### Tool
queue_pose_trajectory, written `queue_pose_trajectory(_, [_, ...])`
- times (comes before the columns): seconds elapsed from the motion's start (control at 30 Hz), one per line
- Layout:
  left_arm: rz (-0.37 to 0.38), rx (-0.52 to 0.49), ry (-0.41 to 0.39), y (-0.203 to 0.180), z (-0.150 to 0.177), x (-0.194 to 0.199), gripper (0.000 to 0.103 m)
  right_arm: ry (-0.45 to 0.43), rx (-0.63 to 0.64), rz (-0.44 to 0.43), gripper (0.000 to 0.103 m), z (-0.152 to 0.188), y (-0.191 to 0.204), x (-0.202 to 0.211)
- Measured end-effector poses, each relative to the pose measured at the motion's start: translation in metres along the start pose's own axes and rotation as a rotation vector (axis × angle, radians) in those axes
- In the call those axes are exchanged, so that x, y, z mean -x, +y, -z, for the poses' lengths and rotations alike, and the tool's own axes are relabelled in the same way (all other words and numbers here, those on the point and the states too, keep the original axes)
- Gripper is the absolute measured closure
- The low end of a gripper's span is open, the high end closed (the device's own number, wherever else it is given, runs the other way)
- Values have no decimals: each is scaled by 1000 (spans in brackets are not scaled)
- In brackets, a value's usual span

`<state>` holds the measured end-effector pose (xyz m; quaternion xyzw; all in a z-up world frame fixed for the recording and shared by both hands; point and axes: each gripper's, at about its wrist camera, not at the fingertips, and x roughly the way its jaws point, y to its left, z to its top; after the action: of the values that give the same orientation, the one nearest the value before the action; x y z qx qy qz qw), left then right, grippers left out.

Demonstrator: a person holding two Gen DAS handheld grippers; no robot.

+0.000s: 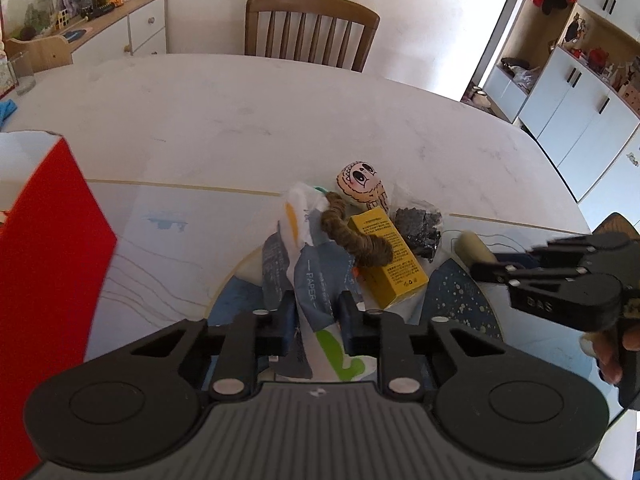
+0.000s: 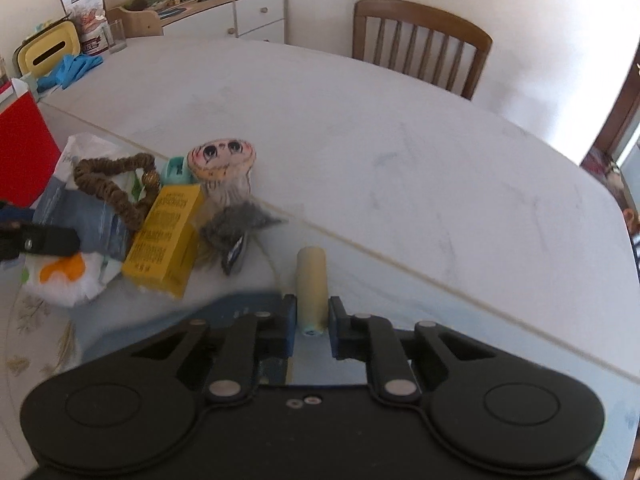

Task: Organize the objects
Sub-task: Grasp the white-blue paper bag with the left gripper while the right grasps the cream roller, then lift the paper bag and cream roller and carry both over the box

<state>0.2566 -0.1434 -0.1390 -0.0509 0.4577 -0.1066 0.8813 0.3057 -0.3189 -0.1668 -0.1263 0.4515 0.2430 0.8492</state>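
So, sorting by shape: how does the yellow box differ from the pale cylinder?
The yellow box is flat-sided and printed; the pale cylinder is round and plain. The box lies free, leaning in the pile; the cylinder sits apart, clamped by the right gripper. Both are elongated.

On the table (image 2: 400,152) a heap of things is lying, a chair (image 2: 424,40) standing behind it at twelve o'clock. In the heap, the tissue pack (image 1: 308,264) is sitting at nine o'clock of the box (image 1: 390,256), with the braided rope (image 1: 352,236) lying across both. The doll (image 1: 362,184) is lying at twelve o'clock of the box, the dark packet (image 1: 420,230) at three. The cylinder (image 2: 312,280) is lying apart, at four o'clock of the heap. A tall carton (image 1: 44,248) is standing at nine o'clock.
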Motion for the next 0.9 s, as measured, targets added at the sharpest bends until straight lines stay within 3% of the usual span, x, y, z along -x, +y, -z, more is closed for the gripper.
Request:
queue_pose_trajectory(0.43, [-13, -38, -16, 22, 28, 41, 89, -13, -123, -78, 89, 27, 29, 60])
queue_pose_trajectory(0.9, [15, -54, -11, 57, 38, 101, 89, -83, -116, -163, 89, 6, 105, 115])
